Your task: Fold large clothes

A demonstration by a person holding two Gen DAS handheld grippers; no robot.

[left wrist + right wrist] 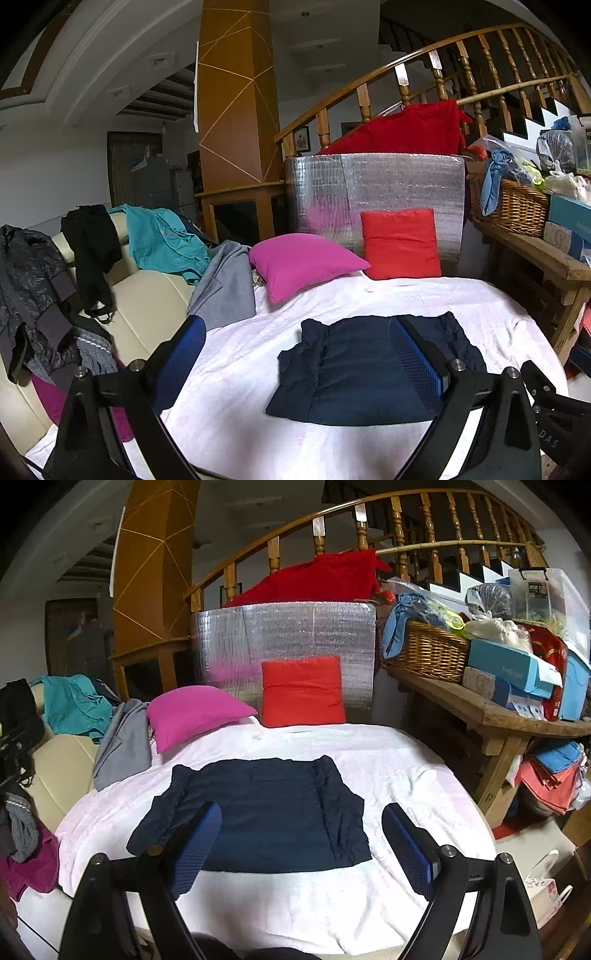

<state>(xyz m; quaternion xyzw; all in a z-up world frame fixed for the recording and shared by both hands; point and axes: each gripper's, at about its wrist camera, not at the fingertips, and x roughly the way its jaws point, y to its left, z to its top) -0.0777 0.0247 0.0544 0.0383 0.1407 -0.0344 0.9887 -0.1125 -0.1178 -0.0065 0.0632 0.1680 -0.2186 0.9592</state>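
A dark navy garment (354, 369) lies flat on the white sheet (480, 306), both sides folded in toward the middle. It also shows in the right wrist view (266, 812). My left gripper (299, 354) is open and empty, held above the near left part of the garment. My right gripper (301, 845) is open and empty, held above the garment's near edge. Neither touches the cloth.
A magenta pillow (303, 262) and a red pillow (400, 243) sit at the back against a silver foil panel (373, 192). Grey cloth (225, 288), teal cloth (166, 240) and dark clothes (88, 254) lie on the cream sofa at left. A wooden bench (480, 709) with a wicker basket (424, 653) stands at right.
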